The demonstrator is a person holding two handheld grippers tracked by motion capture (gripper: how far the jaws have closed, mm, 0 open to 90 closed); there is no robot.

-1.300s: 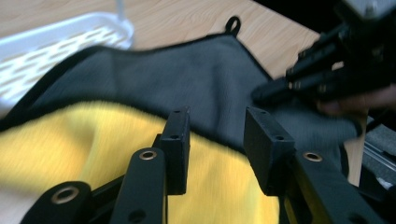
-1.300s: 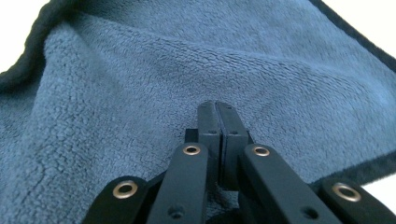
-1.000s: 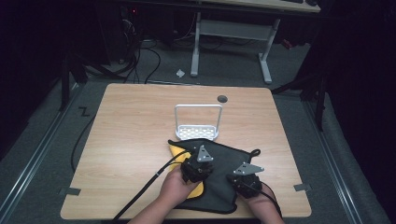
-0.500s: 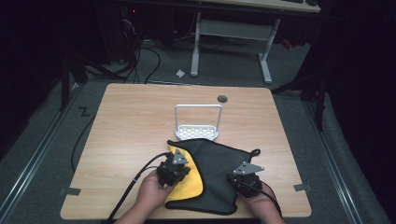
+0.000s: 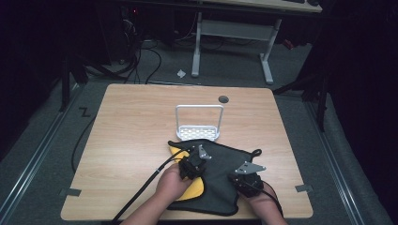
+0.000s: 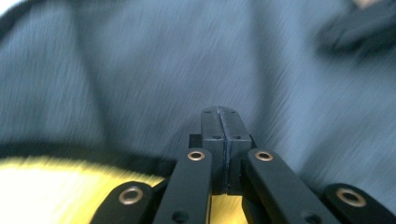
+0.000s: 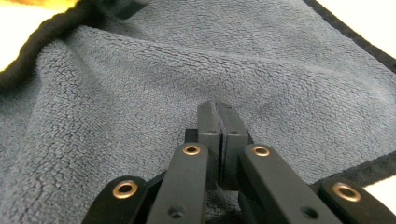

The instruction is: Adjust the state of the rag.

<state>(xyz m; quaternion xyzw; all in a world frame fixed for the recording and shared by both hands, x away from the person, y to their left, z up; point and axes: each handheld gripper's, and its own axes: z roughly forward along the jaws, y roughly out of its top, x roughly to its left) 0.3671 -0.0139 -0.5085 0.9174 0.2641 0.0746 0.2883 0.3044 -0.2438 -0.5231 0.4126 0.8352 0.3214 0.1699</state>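
Observation:
A dark grey towel (image 5: 220, 187) with black trim lies at the front of the wooden table (image 5: 136, 122), covering most of a yellow cloth (image 5: 193, 190). My left gripper (image 5: 199, 155) rests over the towel's left part near the yellow cloth's far corner (image 5: 177, 152). In the left gripper view its jaws (image 6: 220, 112) are shut with nothing between them, the grey towel (image 6: 140, 70) ahead and the yellow cloth (image 6: 56, 186) at lower left. My right gripper (image 5: 248, 170) sits on the towel's right part. Its jaws (image 7: 216, 106) are shut and empty, tips on the towel (image 7: 116, 93).
A small white rack (image 5: 199, 132) with a tall handle stands just beyond the towel, mid-table. A round cable hole (image 5: 223, 99) lies near the far edge. The left gripper's cable (image 5: 141, 192) trails off the front edge. A desk frame (image 5: 234, 33) stands on the floor behind.
The left gripper swung out to the left, baring more yellow cloth, then came back right onto the grey towel. The right gripper stayed put.

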